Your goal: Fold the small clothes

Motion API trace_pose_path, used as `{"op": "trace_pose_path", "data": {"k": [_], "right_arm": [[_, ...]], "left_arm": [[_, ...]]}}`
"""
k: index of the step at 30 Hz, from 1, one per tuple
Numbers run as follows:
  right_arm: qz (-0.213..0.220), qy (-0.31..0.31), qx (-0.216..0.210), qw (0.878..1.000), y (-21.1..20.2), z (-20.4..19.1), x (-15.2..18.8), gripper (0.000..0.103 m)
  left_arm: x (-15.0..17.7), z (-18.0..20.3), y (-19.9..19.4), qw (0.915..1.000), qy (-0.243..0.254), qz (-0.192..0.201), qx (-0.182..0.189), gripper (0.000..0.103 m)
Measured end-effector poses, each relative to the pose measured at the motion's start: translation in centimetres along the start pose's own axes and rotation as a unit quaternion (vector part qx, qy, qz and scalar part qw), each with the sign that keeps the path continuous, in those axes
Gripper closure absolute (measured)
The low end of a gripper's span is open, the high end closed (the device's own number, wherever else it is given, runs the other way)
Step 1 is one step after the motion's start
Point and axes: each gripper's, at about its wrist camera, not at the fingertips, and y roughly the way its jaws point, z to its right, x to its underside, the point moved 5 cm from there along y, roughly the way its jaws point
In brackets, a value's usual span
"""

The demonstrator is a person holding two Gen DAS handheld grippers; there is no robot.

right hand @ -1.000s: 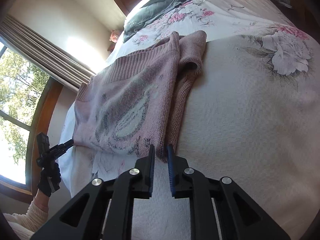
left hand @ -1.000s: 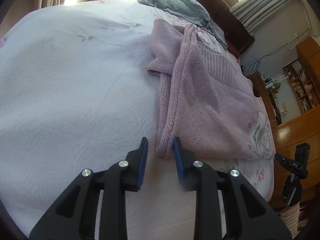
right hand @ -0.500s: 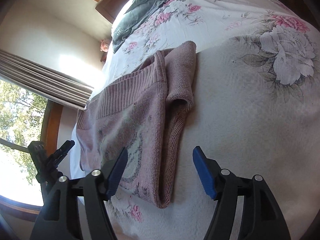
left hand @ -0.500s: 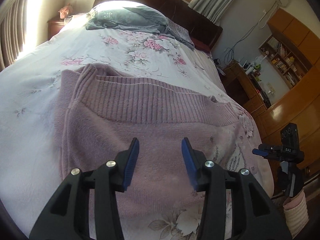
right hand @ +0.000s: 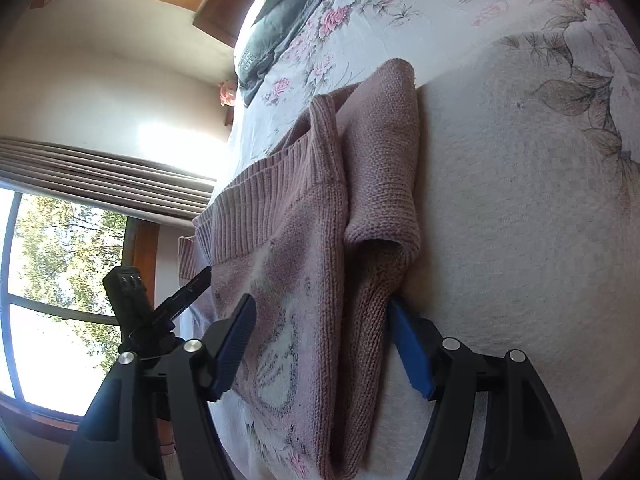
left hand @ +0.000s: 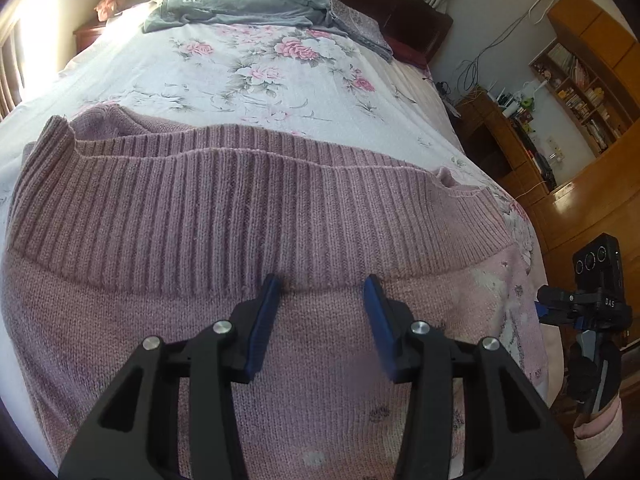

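Left gripper (left hand: 322, 294) spread, empty — poised over the pink sweater (left hand: 248, 216) at its ribbed band; sweater lies flat on the floral bedspread (left hand: 256, 60). Right gripper (right hand: 320, 316) also wide apart, straddling the sweater's folded sleeve (right hand: 384, 184) — nothing clamped.

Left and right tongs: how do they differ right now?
The left tongs sit over the flat middle of the pink sweater, just below its ribbed band; the right tongs straddle its folded side edge with the tucked sleeve. The right tongs gape wider than the left. Both are open, holding nothing.
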Motion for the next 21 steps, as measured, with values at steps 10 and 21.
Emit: {"op": "trace_pose_path", "data": {"k": [10,21], "right_arm": [[0.008,-0.01,0.0,1.0,1.8,-0.6,-0.5,0.045],[-0.034,0.022,-0.013,0.999,-0.1,0.9,1.6,0.046]], "left_arm": [[0.4,-1.0,0.6,0.9998,-0.018,-0.004,0.001,0.055],[0.3,-1.2,0.9,0.9998,-0.017,-0.009,0.004,0.055]]}}
